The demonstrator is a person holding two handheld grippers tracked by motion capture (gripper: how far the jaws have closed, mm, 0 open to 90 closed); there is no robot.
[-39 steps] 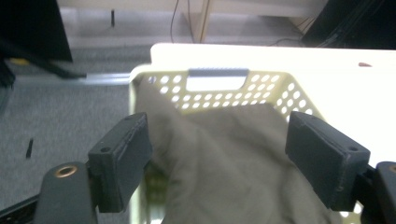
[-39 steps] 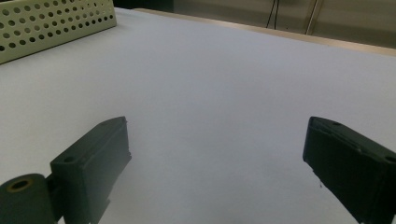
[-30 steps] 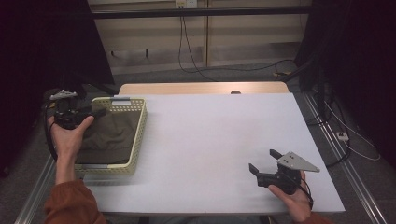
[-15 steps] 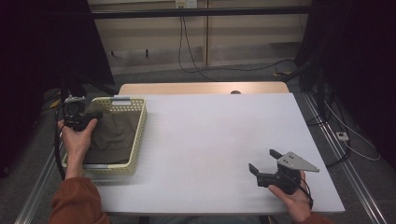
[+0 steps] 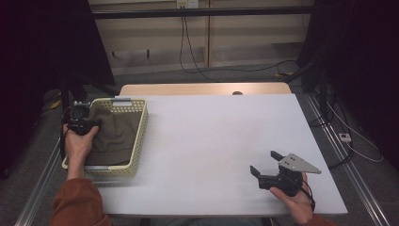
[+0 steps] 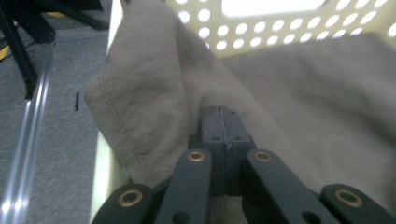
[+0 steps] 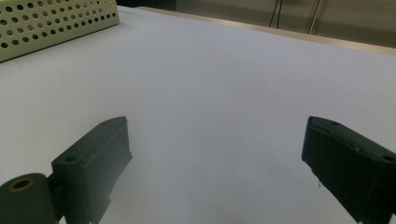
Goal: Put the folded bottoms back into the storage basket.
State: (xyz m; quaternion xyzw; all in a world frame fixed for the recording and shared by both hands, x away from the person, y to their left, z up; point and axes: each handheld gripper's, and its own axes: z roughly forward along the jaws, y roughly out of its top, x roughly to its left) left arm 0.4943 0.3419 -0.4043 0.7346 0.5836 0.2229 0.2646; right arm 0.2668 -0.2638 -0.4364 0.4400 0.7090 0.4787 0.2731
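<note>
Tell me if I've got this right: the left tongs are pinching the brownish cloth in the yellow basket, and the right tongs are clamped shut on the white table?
Not quite. The right tongs are open, their jaws standing wide apart above the bare white table, as the right gripper view shows. The rest holds: the left tongs are shut on the brownish cloth in the yellow basket.

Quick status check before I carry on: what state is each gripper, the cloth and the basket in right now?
Left gripper: jaws shut, pinching a fold of the cloth at the basket's left edge.
Right gripper: jaws wide open, holding nothing, low over the white table.
Cloth: crumpled in the basket, one hemmed edge lifted and draped over the rim.
Basket: upright on the table's left side, holding the cloth.
</note>
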